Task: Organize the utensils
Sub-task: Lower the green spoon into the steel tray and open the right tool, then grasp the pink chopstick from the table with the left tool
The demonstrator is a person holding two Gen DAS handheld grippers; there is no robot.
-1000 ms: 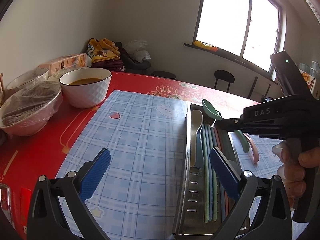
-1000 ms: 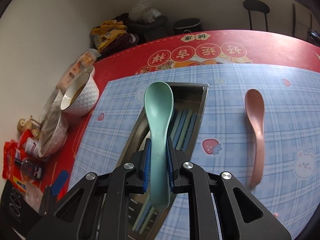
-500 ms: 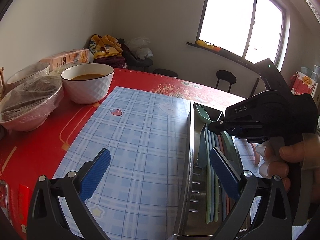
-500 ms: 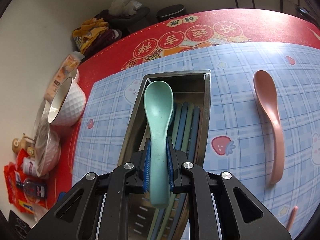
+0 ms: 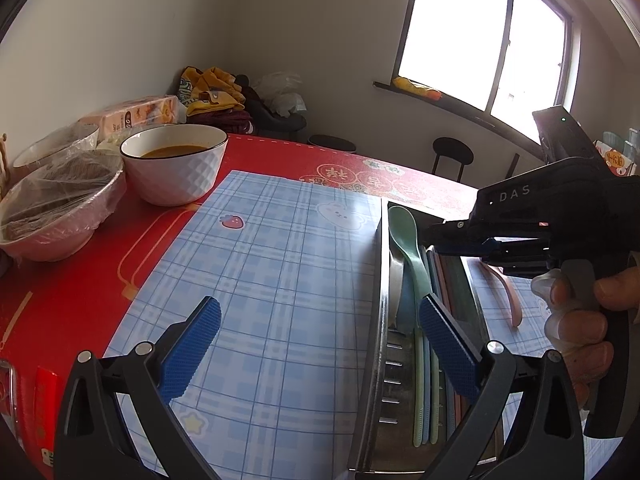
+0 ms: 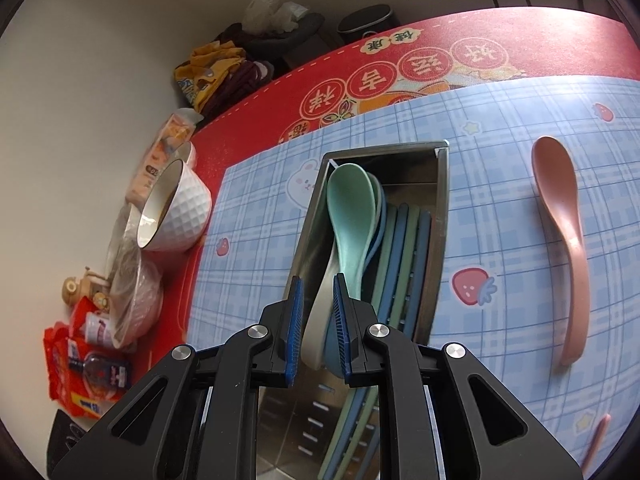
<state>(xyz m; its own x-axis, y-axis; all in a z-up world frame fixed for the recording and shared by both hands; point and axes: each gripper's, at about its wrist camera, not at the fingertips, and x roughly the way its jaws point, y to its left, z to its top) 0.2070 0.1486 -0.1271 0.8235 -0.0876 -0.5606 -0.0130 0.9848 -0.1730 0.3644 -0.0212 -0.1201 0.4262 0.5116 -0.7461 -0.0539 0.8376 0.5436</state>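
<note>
My right gripper (image 6: 318,280): pads only narrowly apart, clamped on nothing; it hangs over the near half of the tray.
My left gripper (image 5: 320,308): spread wide and empty, low over the blue checked mat (image 5: 280,260).
Green spoon (image 6: 352,208): lying in the tray at my right gripper's 12 o'clock, bowl up against the far left corner, handle running back under my right pad.
Tray (image 6: 440,208): a steel trough on the mat; it also holds a pale spoon, a blue one and a row of green and blue sticks (image 6: 404,248) along its right side.
Pink spoon (image 6: 560,216): loose on the mat at 2 o'clock, well outside the tray.
In the way: the steel wall, between the pink spoon and the tray.
Around: a white bowl (image 6: 180,216) of brown liquid at 10 o'clock on the red desk (image 5: 80,288), and beside it a film-covered bowl (image 5: 60,208).
</note>
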